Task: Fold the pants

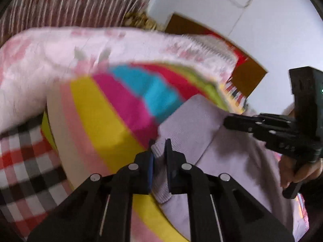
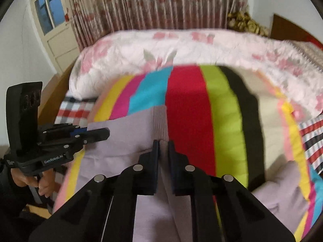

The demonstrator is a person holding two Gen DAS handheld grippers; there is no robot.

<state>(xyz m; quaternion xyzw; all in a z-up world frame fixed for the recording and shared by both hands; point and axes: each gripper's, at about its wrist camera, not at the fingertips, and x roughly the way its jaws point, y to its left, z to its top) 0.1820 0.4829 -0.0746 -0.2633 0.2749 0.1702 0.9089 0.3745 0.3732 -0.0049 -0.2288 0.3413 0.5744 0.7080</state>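
The pale lilac pants [image 1: 201,125] lie on a bed with a striped multicolour blanket [image 1: 105,111]. My left gripper [image 1: 159,143] is shut on a ribbed hem of the pants. My right gripper [image 2: 163,143] is shut on the pants' fabric [image 2: 125,139] near another ribbed cuff [image 2: 159,121]. Each gripper shows in the other's view: the right one [image 1: 228,121] at the right edge, the left one [image 2: 105,134] at the left edge, both pinching the lilac cloth. Another part of the pants [image 2: 282,183] lies at the lower right.
A pink floral quilt [image 2: 181,48] is bunched along the far side of the bed. A plaid cloth [image 1: 24,161] lies at the bed's left edge. Curtains [image 2: 161,2], a window [image 2: 46,6] and a wooden headboard [image 1: 248,76] stand behind.
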